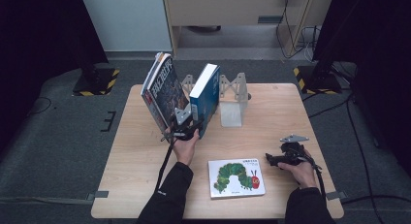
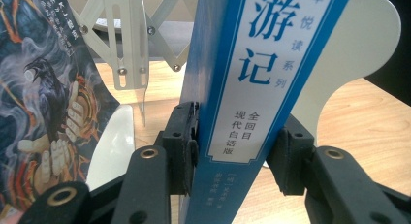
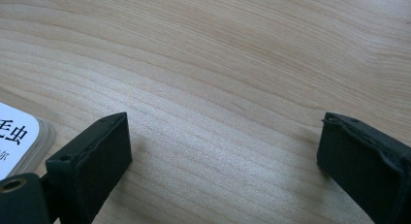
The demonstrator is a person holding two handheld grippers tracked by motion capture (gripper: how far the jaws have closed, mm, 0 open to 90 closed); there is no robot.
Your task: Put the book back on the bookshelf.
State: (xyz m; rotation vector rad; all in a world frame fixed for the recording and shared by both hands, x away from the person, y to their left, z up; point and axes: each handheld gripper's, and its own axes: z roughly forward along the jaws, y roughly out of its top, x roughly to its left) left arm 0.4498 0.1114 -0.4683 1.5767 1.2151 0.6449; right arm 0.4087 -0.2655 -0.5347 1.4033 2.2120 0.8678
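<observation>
Blue book [image 2: 252,112] upright, white-blue spine, clamped in left gripper [image 2: 237,151]; right gripper [image 3: 223,151] wide, empty.

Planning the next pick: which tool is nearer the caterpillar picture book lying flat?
Right. The right tool rests on the table just beside the caterpillar book; the left tool is farther back, closed on the blue book.

lab, taped stand bases [image 1: 95,81], floor cables [image 1: 291,37]
</observation>
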